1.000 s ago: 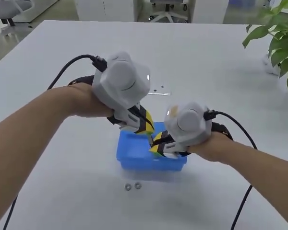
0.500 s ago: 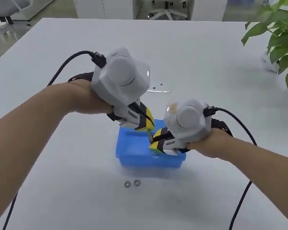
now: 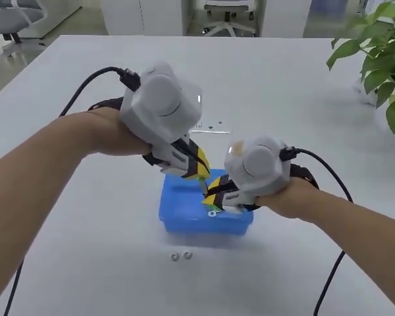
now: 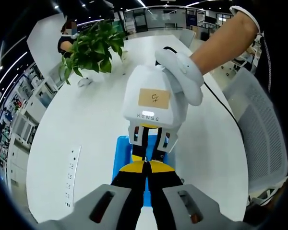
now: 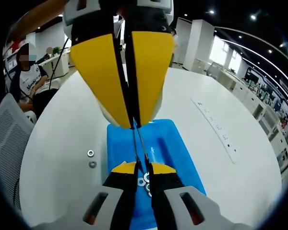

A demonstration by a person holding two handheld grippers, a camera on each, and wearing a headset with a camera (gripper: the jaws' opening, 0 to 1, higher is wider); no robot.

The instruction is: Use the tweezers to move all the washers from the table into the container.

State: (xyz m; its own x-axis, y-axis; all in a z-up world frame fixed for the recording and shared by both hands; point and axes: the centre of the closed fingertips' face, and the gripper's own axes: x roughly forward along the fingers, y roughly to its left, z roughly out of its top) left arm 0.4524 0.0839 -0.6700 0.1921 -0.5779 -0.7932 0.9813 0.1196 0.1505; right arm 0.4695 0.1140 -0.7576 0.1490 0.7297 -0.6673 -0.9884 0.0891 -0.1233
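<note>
Left gripper point(image 3: 200, 172) and right gripper point(image 3: 214, 197) tight on tweezers point(image 5: 135, 143)

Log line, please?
left tongs: shut on tweezers | right tongs: shut on tweezers | over container | two washers on table

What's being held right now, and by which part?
The tweezers: left gripper clamps their back end, right gripper squeezes the legs lower down.

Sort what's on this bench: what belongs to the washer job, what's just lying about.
Job: tweezers, shut in the left gripper and right gripper; blue container; two washers on the table; washers inside the container.
Lying about: potted plant; white marked strip.
</note>
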